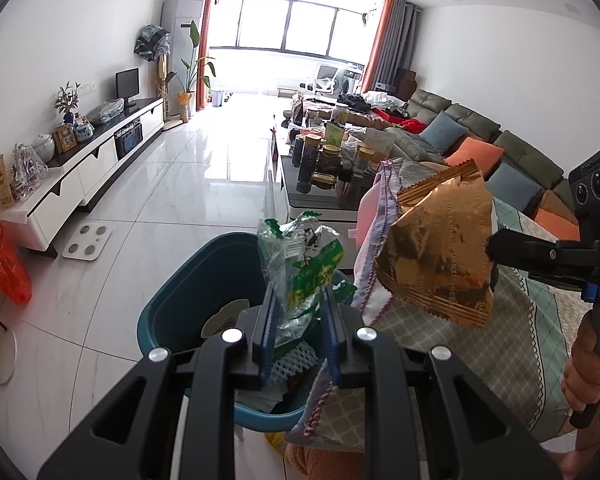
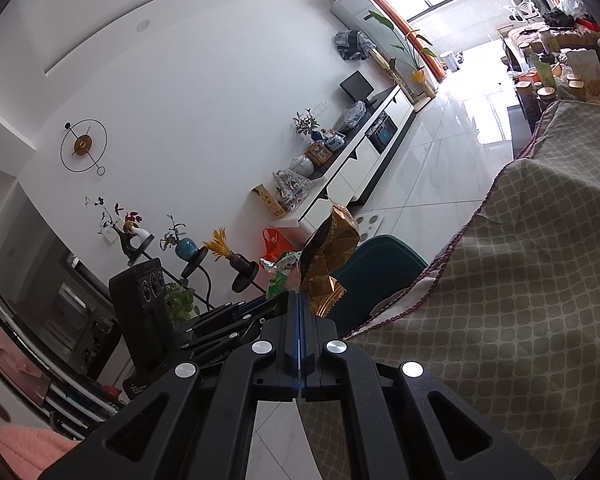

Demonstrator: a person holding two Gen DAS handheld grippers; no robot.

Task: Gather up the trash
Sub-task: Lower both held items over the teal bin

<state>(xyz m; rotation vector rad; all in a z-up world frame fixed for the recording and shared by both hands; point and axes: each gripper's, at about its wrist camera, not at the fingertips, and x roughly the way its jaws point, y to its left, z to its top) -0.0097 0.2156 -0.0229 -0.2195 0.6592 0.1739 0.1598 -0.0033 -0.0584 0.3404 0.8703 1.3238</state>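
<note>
White TV cabinet [image 1: 100, 160] at 9 o'clock, carrying a monitor [image 1: 127, 84] and ornaments (small, indistinct). Bathroom scale [image 1: 87, 241] on the floor just before it. Sofa [image 1: 480, 132] with cushions at 2 o'clock. Wall clock [image 2: 84, 145] at 10 o'clock in the right wrist view

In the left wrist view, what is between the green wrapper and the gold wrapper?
Only the edge of the patterned cloth, seen behind the gap. The green wrapper and the gold wrapper do not touch, as the left wrist view shows.

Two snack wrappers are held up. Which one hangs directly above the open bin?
The crumpled green-and-clear plastic wrapper, pinched by the left gripper, hangs over the teal plastic bin. The gold foil wrapper, in the right gripper, is beside it, over the patterned cloth.
</note>
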